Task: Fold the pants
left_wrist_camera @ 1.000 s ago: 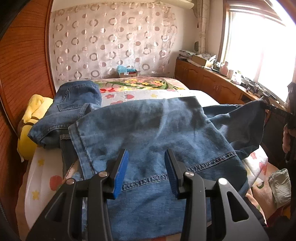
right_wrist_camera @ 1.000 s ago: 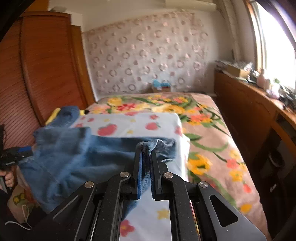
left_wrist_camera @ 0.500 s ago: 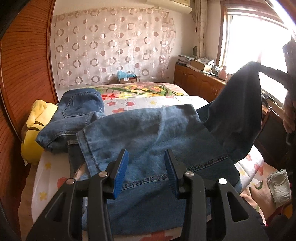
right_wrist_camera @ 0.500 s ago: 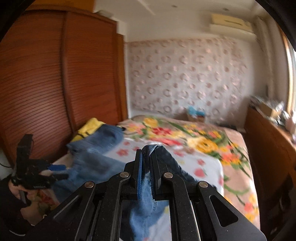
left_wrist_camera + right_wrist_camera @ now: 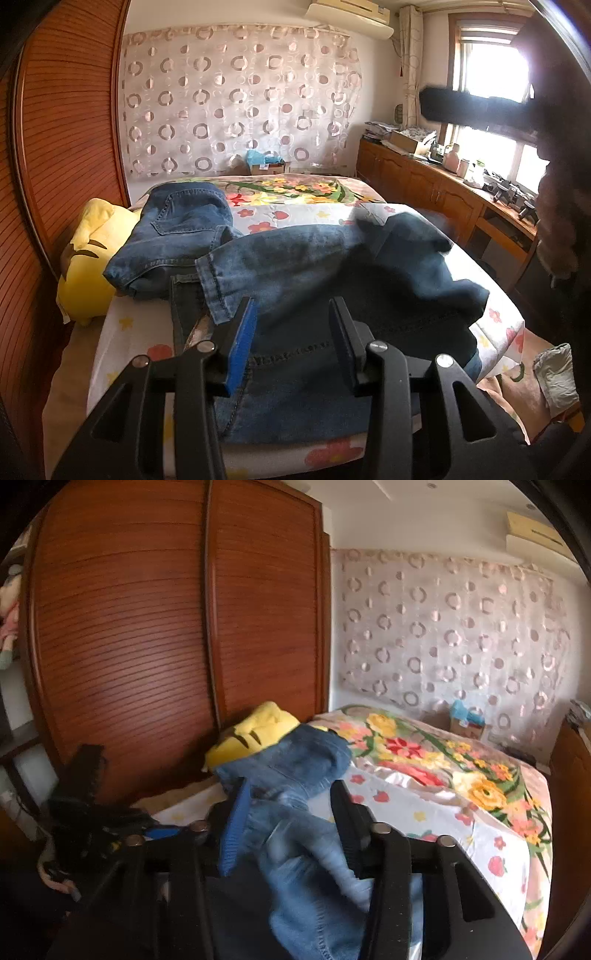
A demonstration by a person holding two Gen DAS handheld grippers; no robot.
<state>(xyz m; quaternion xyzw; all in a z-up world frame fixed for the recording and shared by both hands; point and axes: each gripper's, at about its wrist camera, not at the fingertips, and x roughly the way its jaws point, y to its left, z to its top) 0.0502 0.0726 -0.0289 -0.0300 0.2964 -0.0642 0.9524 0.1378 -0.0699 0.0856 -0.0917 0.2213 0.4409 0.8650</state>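
Blue jeans (image 5: 314, 258) lie spread across the flowered bed sheet (image 5: 314, 214), with one end thrown back over them in a loose fold (image 5: 424, 254). My left gripper (image 5: 291, 310) hovers open over the near hem, nothing between its blue pads. My right gripper (image 5: 290, 790) has its jaws opening; blurred denim (image 5: 314, 867) drops away beneath them, and the pads are not pressing on it. In the left wrist view the right gripper (image 5: 476, 110) is a dark blur high on the right, with a person's hand (image 5: 557, 236) below it. In the right wrist view the left gripper (image 5: 92, 812) is at the left.
More denim (image 5: 184, 221) is heaped at the back left against a yellow plush toy (image 5: 88, 266). A wooden wardrobe (image 5: 55, 147) walls the left side. Low cabinets (image 5: 424, 181) with clutter run under the window. A grey cloth (image 5: 554, 373) lies on the floor at the right.
The right gripper carried a pant end up and across toward the left, then let go of it; the denim has dropped onto the rest of the jeans. The left gripper rose slightly.
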